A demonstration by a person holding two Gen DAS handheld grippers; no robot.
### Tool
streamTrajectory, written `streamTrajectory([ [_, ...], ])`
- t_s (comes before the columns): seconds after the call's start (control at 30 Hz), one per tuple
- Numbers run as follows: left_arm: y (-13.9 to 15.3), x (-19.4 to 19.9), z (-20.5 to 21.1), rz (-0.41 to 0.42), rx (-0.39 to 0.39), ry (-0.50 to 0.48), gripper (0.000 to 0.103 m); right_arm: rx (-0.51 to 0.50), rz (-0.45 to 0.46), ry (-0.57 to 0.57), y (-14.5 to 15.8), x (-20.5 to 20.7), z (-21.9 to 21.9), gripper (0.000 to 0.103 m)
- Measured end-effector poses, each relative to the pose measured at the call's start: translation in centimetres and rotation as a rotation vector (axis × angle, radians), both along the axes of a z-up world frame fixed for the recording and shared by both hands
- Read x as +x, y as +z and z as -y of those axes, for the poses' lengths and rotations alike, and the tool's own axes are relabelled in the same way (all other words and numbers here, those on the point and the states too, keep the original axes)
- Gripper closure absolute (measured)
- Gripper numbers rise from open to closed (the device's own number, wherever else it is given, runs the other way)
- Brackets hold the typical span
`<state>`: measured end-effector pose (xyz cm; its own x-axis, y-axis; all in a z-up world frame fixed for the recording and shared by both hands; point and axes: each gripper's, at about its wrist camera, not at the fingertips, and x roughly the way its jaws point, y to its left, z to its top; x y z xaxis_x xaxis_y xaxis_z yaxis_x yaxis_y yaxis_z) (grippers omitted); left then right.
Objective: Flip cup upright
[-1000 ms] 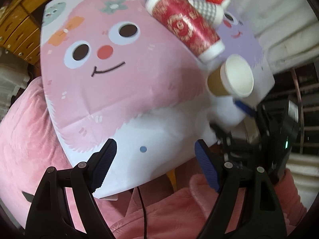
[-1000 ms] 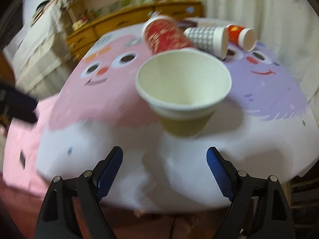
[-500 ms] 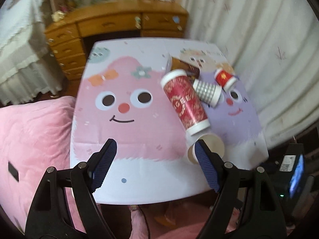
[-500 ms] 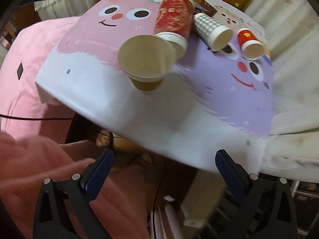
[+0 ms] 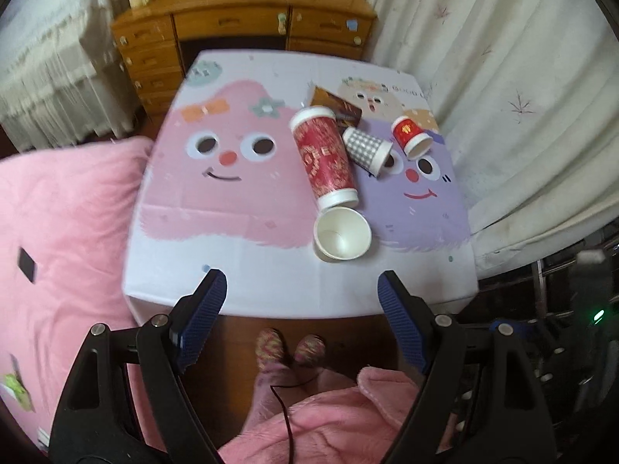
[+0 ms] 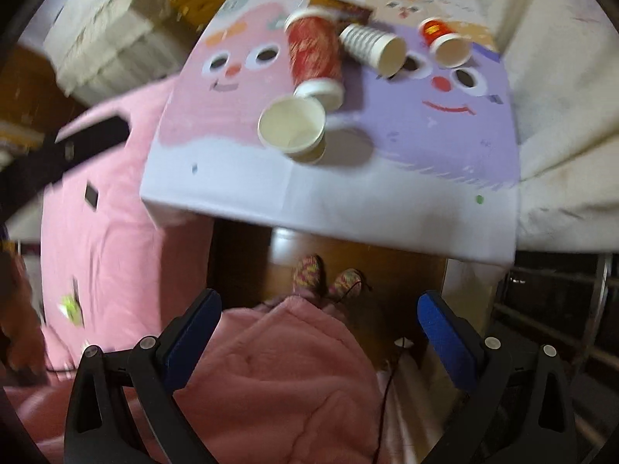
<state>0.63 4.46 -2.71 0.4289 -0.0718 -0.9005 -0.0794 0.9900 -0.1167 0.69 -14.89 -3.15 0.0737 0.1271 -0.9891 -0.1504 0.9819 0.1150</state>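
A small brown paper cup point(image 5: 342, 238) stands upright, mouth up, near the front of the table point(image 5: 271, 286); it also shows in the right wrist view point(image 6: 293, 128). Behind it a tall red cup point(image 5: 324, 158) point(image 6: 314, 56), a checked cup point(image 5: 367, 150) point(image 6: 371, 48) and a small red cup point(image 5: 411, 137) point(image 6: 445, 40) lie on their sides. My left gripper point(image 5: 301, 301) is open and empty, high above the table's front edge. My right gripper point(image 6: 319, 324) is open and empty, back over the person's lap.
The table carries a cartoon-face cloth point(image 5: 232, 154). A brown packet point(image 5: 336, 110) lies behind the cups. A pink blanket point(image 5: 58, 232) is at the left, a wooden dresser point(image 5: 240, 27) behind, curtains point(image 5: 503, 77) at the right. The person's feet point(image 5: 288, 348) are under the table.
Both grippers have pulled up and back from the table. The brown cup stays upright on the table as the right gripper draws away from it.
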Motion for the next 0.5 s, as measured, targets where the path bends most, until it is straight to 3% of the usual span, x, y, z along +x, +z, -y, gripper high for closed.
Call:
streamTrajectory([
  [0.13,2.6,-2.6,-0.4,0.103,0.033,0.017,0.024,0.023,0.172,-0.042,4.4,-2.0,-0.2,0.000],
  [0.23,4.0,-4.5,0.0,0.181,0.132,0.050,0.024,0.080,0.306,-0.072,7.1,-3.5,-0.5,0.000],
  [0.3,4.9,-5.5,0.1,0.235,0.137,0.035,0.024,0.094,0.395,-0.062,8.7,-4.9,-1.1,0.000],
  [0.4,5.5,-6.4,0.0,0.263,0.140,0.027,0.024,0.106,0.524,-0.075,10.7,-6.7,-2.3,0.000],
  [0.5,5.3,-7.3,-0.3,0.268,0.142,0.018,0.024,0.101,0.586,-0.113,11.8,-8.4,-2.8,0.000],
])
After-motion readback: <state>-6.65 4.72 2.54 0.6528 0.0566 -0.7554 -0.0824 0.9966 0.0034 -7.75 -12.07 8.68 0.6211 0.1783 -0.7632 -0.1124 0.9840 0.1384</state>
